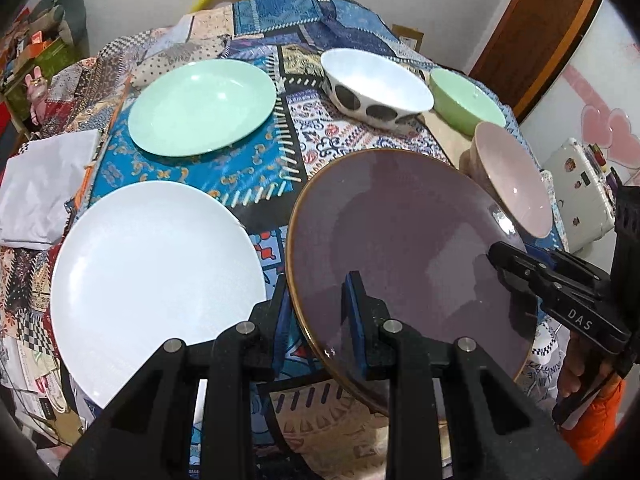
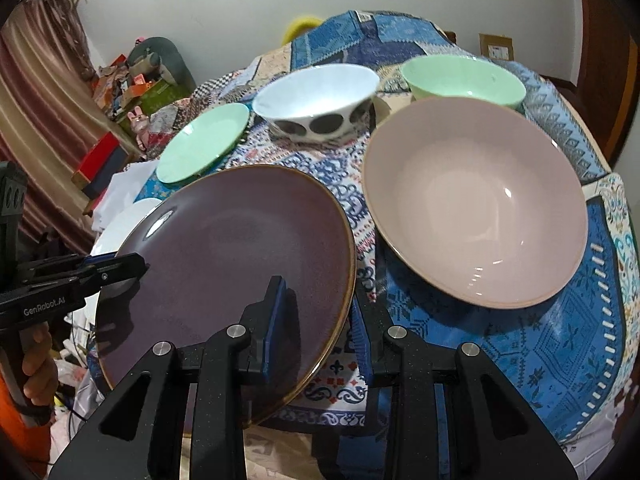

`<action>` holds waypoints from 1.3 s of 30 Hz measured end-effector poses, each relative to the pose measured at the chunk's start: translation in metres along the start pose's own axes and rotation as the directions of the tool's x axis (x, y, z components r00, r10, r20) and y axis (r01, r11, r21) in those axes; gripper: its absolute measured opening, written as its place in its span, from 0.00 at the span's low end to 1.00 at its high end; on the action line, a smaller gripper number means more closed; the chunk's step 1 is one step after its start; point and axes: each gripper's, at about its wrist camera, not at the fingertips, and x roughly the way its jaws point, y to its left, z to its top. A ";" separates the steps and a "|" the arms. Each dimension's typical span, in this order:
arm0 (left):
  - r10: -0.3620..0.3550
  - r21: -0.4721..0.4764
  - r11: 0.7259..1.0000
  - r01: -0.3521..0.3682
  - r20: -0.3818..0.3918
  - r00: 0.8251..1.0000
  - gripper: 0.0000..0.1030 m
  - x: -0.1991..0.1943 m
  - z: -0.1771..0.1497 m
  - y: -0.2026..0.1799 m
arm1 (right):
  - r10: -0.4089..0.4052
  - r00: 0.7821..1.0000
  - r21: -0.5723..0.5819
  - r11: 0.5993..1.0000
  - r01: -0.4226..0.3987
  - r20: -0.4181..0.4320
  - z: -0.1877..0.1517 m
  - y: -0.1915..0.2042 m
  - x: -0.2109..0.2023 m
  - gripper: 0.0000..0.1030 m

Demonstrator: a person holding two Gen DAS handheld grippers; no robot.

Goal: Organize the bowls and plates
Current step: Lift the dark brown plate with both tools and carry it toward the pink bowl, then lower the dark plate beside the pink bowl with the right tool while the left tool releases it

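Observation:
A purple plate with a gold rim (image 1: 400,248) (image 2: 240,256) is held tilted above the table by both grippers. My left gripper (image 1: 316,320) is shut on its near-left rim; it shows in the right wrist view (image 2: 120,268). My right gripper (image 2: 316,320) is shut on its near-right rim; it shows in the left wrist view (image 1: 504,264). A white plate (image 1: 156,280) lies at the near left and a mint plate (image 1: 200,106) behind it. A white bowl with black spots (image 2: 316,100), a mint bowl (image 2: 464,78) and a pink bowl (image 2: 476,200) stand on the right.
The table carries a patterned blue patchwork cloth (image 1: 248,172). A folded white cloth (image 1: 44,188) lies at its left edge. Cluttered boxes (image 2: 132,84) and a curtain stand to the left. A white case (image 1: 580,188) and a wooden door are on the right.

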 end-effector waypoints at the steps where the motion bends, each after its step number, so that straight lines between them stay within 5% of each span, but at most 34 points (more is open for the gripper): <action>1: -0.001 0.000 1.000 0.001 -0.006 1.000 0.25 0.003 0.000 0.000 | -0.001 1.000 0.004 1.000 0.001 -0.003 0.000 -0.003 0.002 0.27; 24: 0.009 -0.024 1.000 -0.010 -0.068 0.998 0.25 0.041 0.003 0.006 | -0.070 0.998 -0.009 0.998 0.070 -0.009 0.000 -0.009 0.014 0.30; 39: 0.040 -0.048 0.998 -0.039 0.014 0.999 0.33 -0.001 -0.004 0.007 | -0.070 0.996 -0.041 0.997 0.072 0.063 0.000 0.007 -0.028 0.30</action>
